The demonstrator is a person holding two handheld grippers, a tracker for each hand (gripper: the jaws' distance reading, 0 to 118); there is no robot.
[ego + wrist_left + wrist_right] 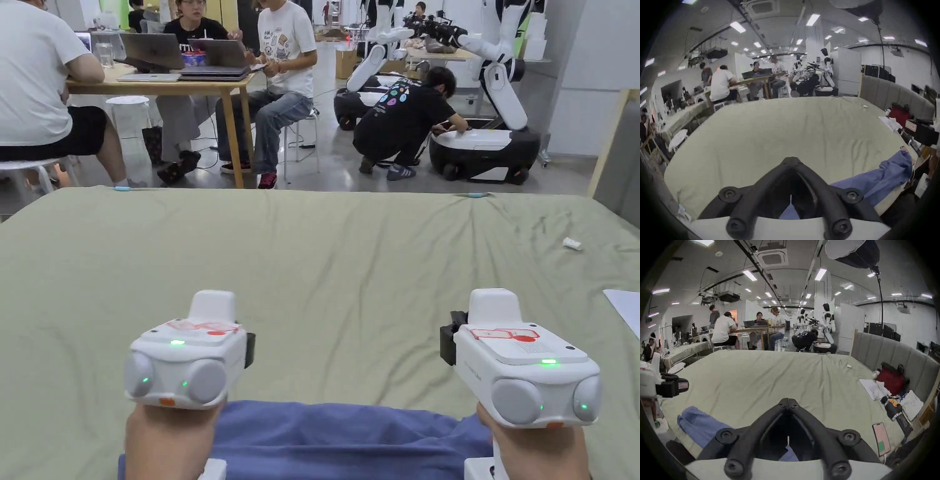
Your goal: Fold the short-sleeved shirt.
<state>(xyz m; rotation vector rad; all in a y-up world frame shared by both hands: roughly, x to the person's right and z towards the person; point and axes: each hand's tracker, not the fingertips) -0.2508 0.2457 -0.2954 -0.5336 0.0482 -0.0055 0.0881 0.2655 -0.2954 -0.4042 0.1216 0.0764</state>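
A blue short-sleeved shirt (350, 440) lies bunched in a long roll along the near edge of the green bed sheet (325, 262). Both hand-held grippers hover just above it, pointing toward the far side of the bed. The left gripper (791, 158) has its jaws shut tip to tip with nothing between them; the shirt (880, 180) trails off to its right. The right gripper (788, 400) is likewise shut and empty, and the shirt (700, 423) stretches to its left. In the head view their white bodies (187, 356) (522, 362) sit side by side, apart.
A phone (881, 438), a dark bottle (894, 412), papers (870, 386) and a red bag (891, 379) lie along the bed's right side by the grey headboard (899, 350). A small white item (571, 244) rests far right. People sit at a table (175, 84) beyond the bed.
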